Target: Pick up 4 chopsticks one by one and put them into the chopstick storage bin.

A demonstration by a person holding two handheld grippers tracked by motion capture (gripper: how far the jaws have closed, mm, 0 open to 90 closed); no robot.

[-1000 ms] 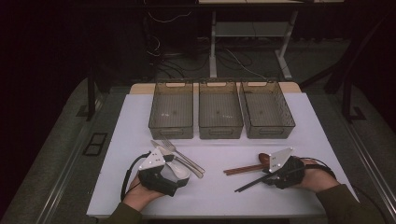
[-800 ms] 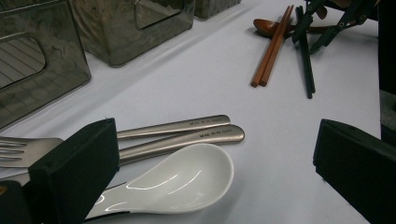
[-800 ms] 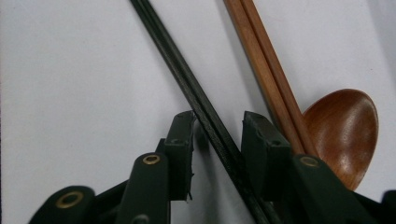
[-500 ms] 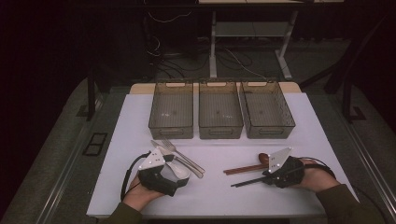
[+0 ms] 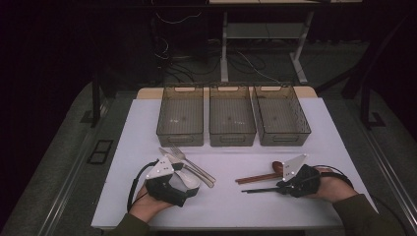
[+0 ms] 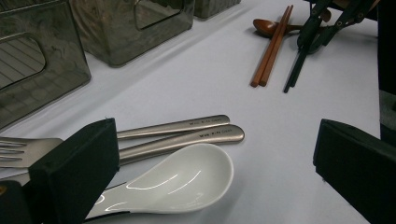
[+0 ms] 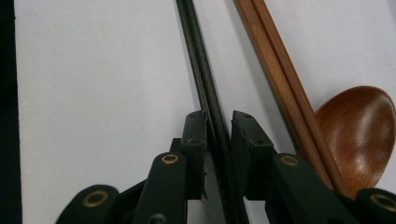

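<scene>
White table (image 5: 231, 201), dark room — my right gripper (image 7: 219, 126) closing around black chopsticks (image 7: 201, 70), slight gaps; left gripper (image 6: 210, 158) wide over spoon (image 6: 182, 179)

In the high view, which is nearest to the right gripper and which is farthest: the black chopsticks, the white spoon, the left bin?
1. black chopsticks: between the fingers of the right gripper.
2. white spoon: to the left, by the left gripper.
3. left bin: far side, back left.
</scene>
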